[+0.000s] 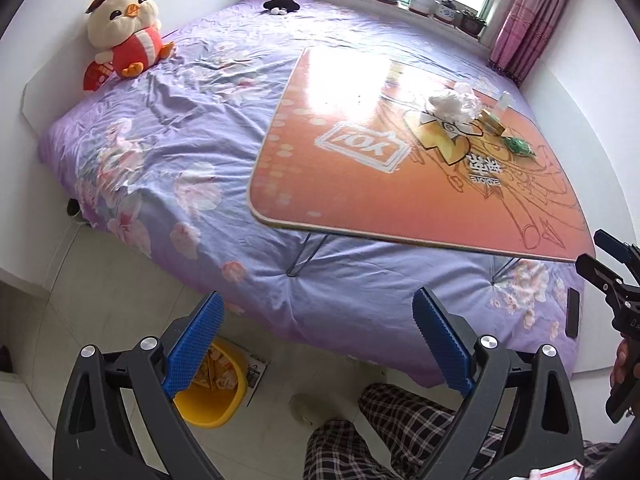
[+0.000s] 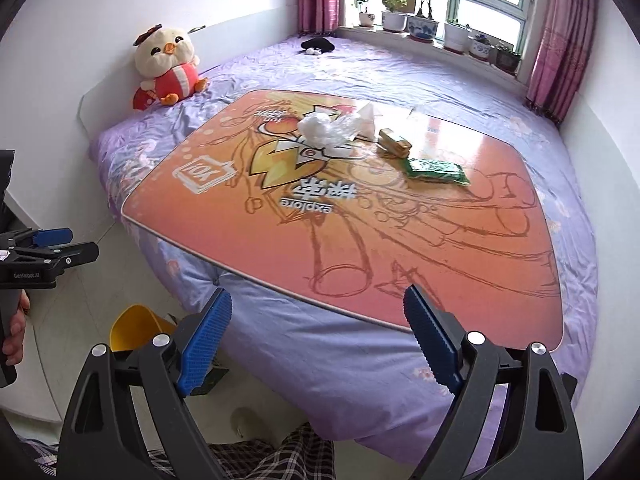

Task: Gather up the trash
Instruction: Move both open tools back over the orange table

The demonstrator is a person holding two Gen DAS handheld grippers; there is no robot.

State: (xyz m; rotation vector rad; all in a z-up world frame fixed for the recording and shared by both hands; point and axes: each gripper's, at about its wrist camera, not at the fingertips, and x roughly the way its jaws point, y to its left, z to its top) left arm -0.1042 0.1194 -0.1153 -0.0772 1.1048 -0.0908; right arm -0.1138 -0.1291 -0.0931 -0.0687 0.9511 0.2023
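Note:
An orange folding table (image 1: 360, 200) (image 2: 280, 248) stands on the purple bed. Trash lies on its far part: crumpled white tissue with clear plastic (image 1: 454, 104) (image 2: 326, 128), a small gold box (image 1: 492, 122) (image 2: 396, 142) and a green wrapper (image 1: 520, 146) (image 2: 438, 170). A yellow bin (image 1: 218, 388) (image 2: 134, 326) with scraps inside sits on the floor by the bed. My left gripper (image 1: 320, 340) hangs open over the bed's near edge, above the bin, with nothing between its blue pads. Open and empty too, my right gripper (image 2: 320, 336) is at the table's near edge.
A plush chick (image 1: 124, 32) (image 2: 168, 66) leans on the wall at the bed's left. Potted plants (image 2: 428, 26) line the window sill. A dark phone (image 1: 573, 312) lies on the bed's near right. A person's plaid-trousered legs (image 1: 400, 432) are below the grippers.

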